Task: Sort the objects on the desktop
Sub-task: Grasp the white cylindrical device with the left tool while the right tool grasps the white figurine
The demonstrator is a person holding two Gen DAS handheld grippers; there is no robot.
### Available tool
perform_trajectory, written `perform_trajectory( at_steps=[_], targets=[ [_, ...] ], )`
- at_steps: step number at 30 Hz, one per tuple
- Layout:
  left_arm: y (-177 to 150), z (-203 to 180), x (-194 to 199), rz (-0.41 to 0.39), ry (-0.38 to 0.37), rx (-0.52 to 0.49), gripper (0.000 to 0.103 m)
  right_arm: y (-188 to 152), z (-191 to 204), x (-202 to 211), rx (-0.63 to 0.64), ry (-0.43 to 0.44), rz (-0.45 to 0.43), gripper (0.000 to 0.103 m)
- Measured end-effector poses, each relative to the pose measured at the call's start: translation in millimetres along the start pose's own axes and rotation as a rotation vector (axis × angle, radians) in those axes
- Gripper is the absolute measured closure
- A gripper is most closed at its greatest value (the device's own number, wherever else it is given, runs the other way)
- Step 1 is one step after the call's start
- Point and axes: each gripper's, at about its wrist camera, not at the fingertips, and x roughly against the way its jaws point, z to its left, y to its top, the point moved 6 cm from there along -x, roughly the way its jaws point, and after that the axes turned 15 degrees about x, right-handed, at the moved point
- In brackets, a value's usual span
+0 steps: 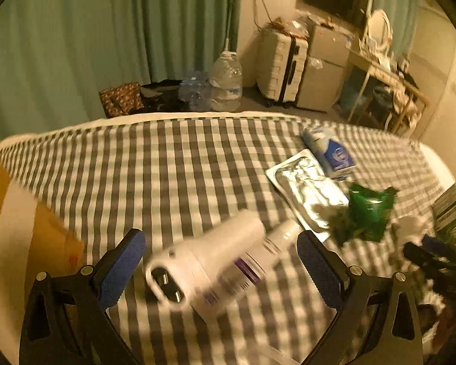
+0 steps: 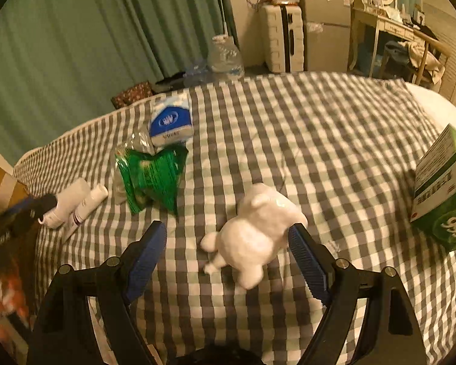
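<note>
On the checked bedspread (image 1: pixel 179 158), my left gripper (image 1: pixel 222 258) is open, its blue pads wide apart. Between them, untouched, lie a blurred white hand-held device (image 1: pixel 206 261) and a white tube with a purple band (image 1: pixel 270 249). My right gripper (image 2: pixel 228 252) is open around a white animal figure (image 2: pixel 258 231). The figure lies close to the right pad and far from the left one. The device (image 2: pixel 65 202) and tube (image 2: pixel 89 205) also show at the left of the right wrist view, with the left gripper's dark tip (image 2: pixel 42 203) over them.
A green snack bag (image 2: pixel 155 179), a silver foil pouch (image 1: pixel 304 188) and a blue-and-white tissue pack (image 2: pixel 170 121) lie mid-bed. Green-and-white boxes (image 2: pixel 443 194) stand at the right edge and a cardboard box (image 1: pixel 21 228) at the left. Water bottles and a suitcase are beyond the bed.
</note>
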Motion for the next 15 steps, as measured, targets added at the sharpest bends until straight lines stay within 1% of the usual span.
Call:
perform_trajectory(
  at_steps=[2, 3, 4, 5, 6, 8, 9, 10, 11, 12, 13, 15],
  targets=[
    [1, 1, -13, 0.054, -0.011, -0.057, 0.001, -2, -3, -2, -0.022, 0.011, 0.004, 0.02],
    [1, 1, -18, 0.082, -0.019, -0.085, 0.002, -3, -5, -2, -0.033, 0.019, 0.005, 0.02],
    [2, 3, -22, 0.093, -0.002, -0.112, 0.004, -5, -5, -3, -0.042, 0.026, 0.011, 0.02],
    [1, 6, -25, 0.119, 0.011, -0.126, 0.006, -6, -6, -3, -0.041, 0.024, 0.012, 0.02],
    [-1, 10, -30, 0.153, 0.021, -0.134, 0.011, -6, -6, -3, -0.039, 0.024, 0.013, 0.02],
    [-1, 20, -31, 0.184, -0.009, -0.094, 0.015, -6, -5, -2, -0.033, 0.023, 0.009, 0.02],
    [0, 24, -31, 0.195, -0.018, -0.074, 0.022, -6, -6, -1, -0.033, 0.024, 0.009, 0.02],
    [0, 29, -32, 0.204, -0.012, -0.064, 0.03, -6, -6, -1, -0.035, 0.025, 0.01, 0.02],
    [0, 31, -33, 0.208, 0.003, -0.069, 0.034, -6, -6, -1, -0.038, 0.026, 0.012, 0.02],
    [-2, 31, -37, 0.22, 0.045, -0.105, 0.036, -7, -7, -1, -0.044, 0.032, 0.012, 0.02],
    [-6, 30, -39, 0.226, 0.071, -0.153, 0.036, -7, -8, -1, -0.048, 0.035, 0.013, 0.02],
    [-11, 21, -40, 0.199, 0.1, -0.238, 0.036, -8, -8, -2, -0.053, 0.038, 0.018, 0.02]
  ],
)
